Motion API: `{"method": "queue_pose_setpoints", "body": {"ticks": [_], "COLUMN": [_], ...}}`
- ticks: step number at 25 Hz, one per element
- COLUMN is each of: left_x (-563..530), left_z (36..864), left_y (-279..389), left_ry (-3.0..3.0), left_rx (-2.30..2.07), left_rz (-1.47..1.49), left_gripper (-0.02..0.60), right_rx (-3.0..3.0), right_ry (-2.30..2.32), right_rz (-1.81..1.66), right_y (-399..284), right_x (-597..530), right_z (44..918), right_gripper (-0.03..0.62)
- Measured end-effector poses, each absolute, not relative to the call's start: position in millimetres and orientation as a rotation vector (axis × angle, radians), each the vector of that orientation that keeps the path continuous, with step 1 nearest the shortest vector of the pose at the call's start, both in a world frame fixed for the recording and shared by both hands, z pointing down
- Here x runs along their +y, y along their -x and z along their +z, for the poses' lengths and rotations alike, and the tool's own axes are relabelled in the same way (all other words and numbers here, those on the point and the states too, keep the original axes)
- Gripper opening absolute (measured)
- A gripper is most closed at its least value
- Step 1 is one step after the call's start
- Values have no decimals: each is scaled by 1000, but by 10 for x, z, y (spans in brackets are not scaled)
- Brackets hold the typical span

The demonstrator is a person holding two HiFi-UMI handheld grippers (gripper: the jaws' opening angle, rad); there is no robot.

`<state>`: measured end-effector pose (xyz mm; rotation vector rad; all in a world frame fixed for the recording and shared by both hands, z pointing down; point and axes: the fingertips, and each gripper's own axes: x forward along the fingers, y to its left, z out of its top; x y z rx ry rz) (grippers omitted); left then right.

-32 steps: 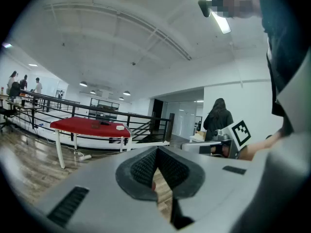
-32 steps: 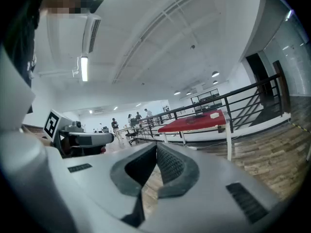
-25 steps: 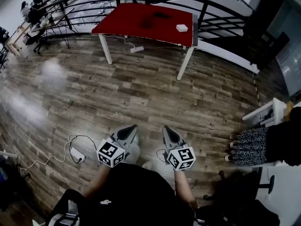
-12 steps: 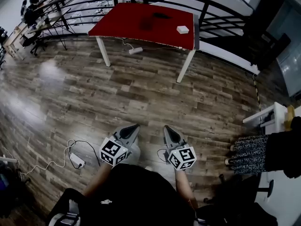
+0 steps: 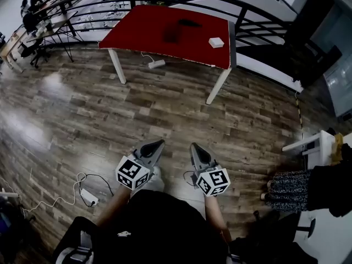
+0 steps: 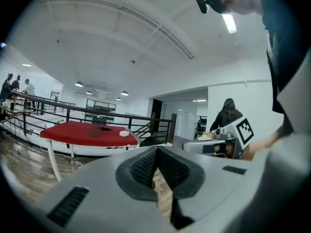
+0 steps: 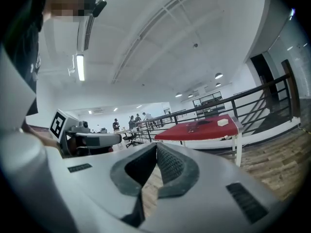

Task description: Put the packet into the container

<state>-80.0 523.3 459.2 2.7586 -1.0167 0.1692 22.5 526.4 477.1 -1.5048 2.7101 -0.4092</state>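
Left tool (image 5: 160,143) and right tool (image 5: 193,146) are both clenched: in each gripper view the ribbed pads meet at the tips, and nothing is grasped between them. Both tools are held side by side, low in the head view, in front of the person's dark-clothed torso. They point roughly level, out across the room toward the table. Each tool's marker cube sits at its rear, nearest the person's body. The two tools are near each other but do not touch.

Below and ahead of the tools lies a wooden plank floor (image 5: 165,109). To the left of the left tool, a white adapter (image 5: 89,196) with a looping cable rests on the floor. At the right edge of the head view, a seated person in a patterned garment (image 5: 286,183) is partly visible.

Well ahead of both tools stands the red-topped table (image 5: 137,29) on white legs. A small white box (image 5: 216,42) rests on the top near the right front corner. A dark object (image 5: 190,22) lies toward the far edge, and a flat dark shape (image 5: 171,34) lies just in front of it. At this distance it cannot be told which item is the packet and which is the container. All three are well apart from the tools.

A white power strip (image 5: 157,64) lies on the floor under the table. A black railing (image 5: 258,16) runs behind the table. Beyond the railing, at the upper left, several people (image 5: 30,7) are at desks.
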Motion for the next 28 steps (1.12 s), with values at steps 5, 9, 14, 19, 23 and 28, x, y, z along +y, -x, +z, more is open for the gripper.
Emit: {"method": "queue_pose_setpoints", "body": {"ticks": [5,9,14,19,23,28], "left_x": [4722,4385,4061,3810,3665,3496], "left_z": [4532,4524,4585,4707,4766,4801], "left_y": [938,1067,1202,1377,1488,1435], "left_ry": [-2756,-2762,-2758,-2761,-2743,-2762], "left_rx": [-994,-987,-969,-949,-963,-923], "left_rz": [167,167,186,215,216,222], "left_gripper": [5,5,5,5,5,5], "right_rx": [2686,2670,2670,2669,2691,2687], "right_ry": [1531,1548,1562,1564,1551,1575], "right_rz": [-407,-408,-416,-417,-425,-445], "right_y": [-121,-14,130,316,443,429], "right_x": [4750,4423,4084,3794,3680,3494], "right_z": [4673,4675,4701,4742,4750,4817], "right_gripper": [21,21,21,21,21,21]}}
